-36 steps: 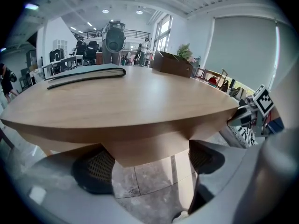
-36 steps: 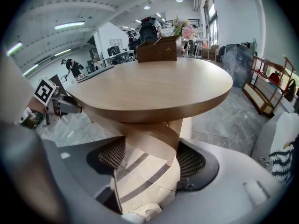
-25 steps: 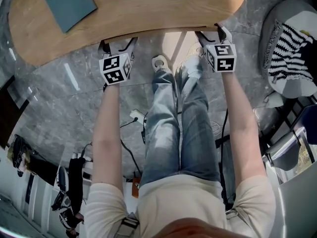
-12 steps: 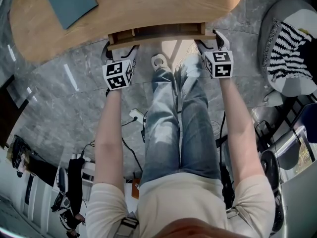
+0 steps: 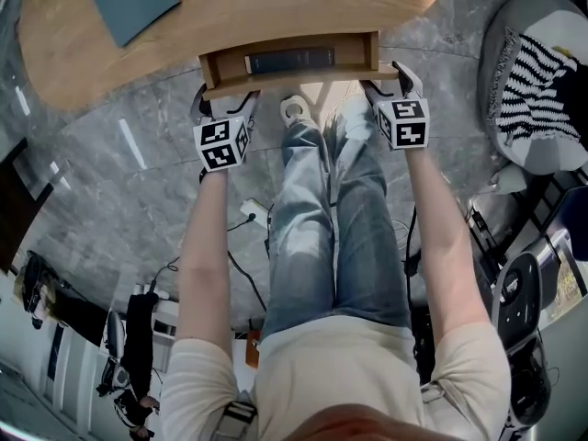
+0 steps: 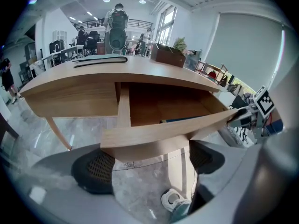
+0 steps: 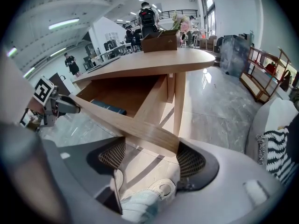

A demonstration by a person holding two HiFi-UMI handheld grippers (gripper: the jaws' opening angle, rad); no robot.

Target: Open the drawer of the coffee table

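The wooden coffee table [image 5: 276, 7] has its drawer [image 5: 294, 79] pulled partly out toward me, and a dark blue book [image 5: 288, 60] lies inside. My left gripper [image 5: 223, 102] sits at the drawer front's left corner and my right gripper [image 5: 384, 79] at its right corner. In the left gripper view the drawer front [image 6: 163, 132] crosses just above the gap of the left gripper [image 6: 148, 164], whose jaws stand wide apart. The right gripper [image 7: 152, 157] also stands open, with the front panel's end [image 7: 154, 134] between its pads [image 7: 112, 155].
A teal pad [image 5: 131, 3] lies on the tabletop, and a wooden box with flowers [image 7: 161, 40] stands at its far end. My legs and shoes [image 5: 299, 116] are under the drawer. A beanbag with striped cloth [image 5: 537, 81] sits right. Cables [image 5: 248, 219] trail on the marble floor.
The drawer has slid out from under the tabletop toward me, showing the blue book. Both grippers moved back with its front.
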